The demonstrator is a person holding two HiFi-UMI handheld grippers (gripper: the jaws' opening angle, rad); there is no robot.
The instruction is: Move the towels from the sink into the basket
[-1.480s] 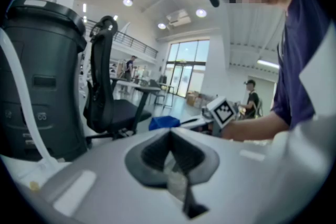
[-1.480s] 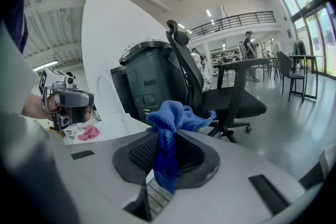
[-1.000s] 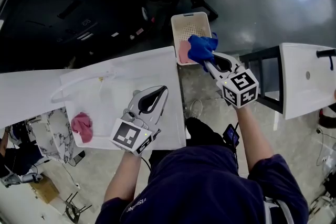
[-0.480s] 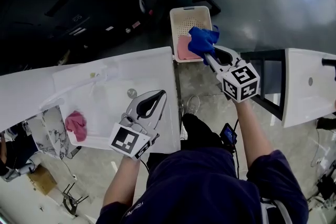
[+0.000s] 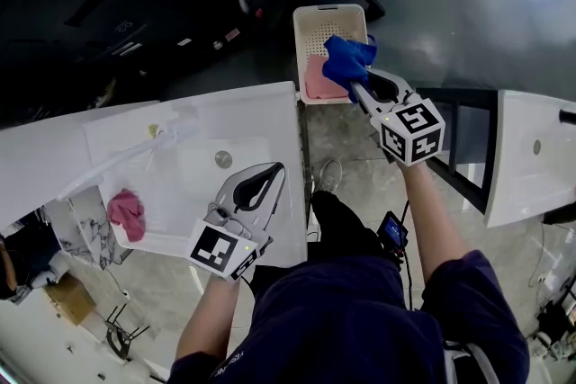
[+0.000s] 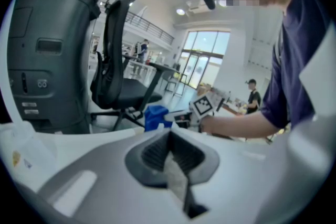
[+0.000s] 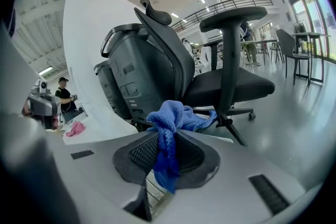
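A blue towel (image 5: 346, 63) (image 7: 173, 118) hangs bunched from my right gripper (image 5: 357, 92) (image 7: 167, 138), which is shut on it above the near edge of the cream basket (image 5: 306, 27). A pink towel (image 5: 318, 78) lies inside that basket. Another pink towel (image 5: 126, 214) (image 7: 75, 128) lies at the left end of the white sink (image 5: 270, 117). My left gripper (image 5: 275, 168) (image 6: 169, 136) hovers over the sink's right front part, jaws together with nothing between them. The left gripper view also catches the blue towel (image 6: 156, 117).
A drain (image 5: 223, 159) and a faucet (image 5: 121, 159) are in the sink. A black office chair (image 7: 210, 60) stands behind the basket. To the right are a black frame (image 5: 459, 126) and a second white sink (image 5: 531, 148).
Both grippers have sunk. The right one has carried the blue towel lower over the basket; the left one has dropped toward the sink's front right part.
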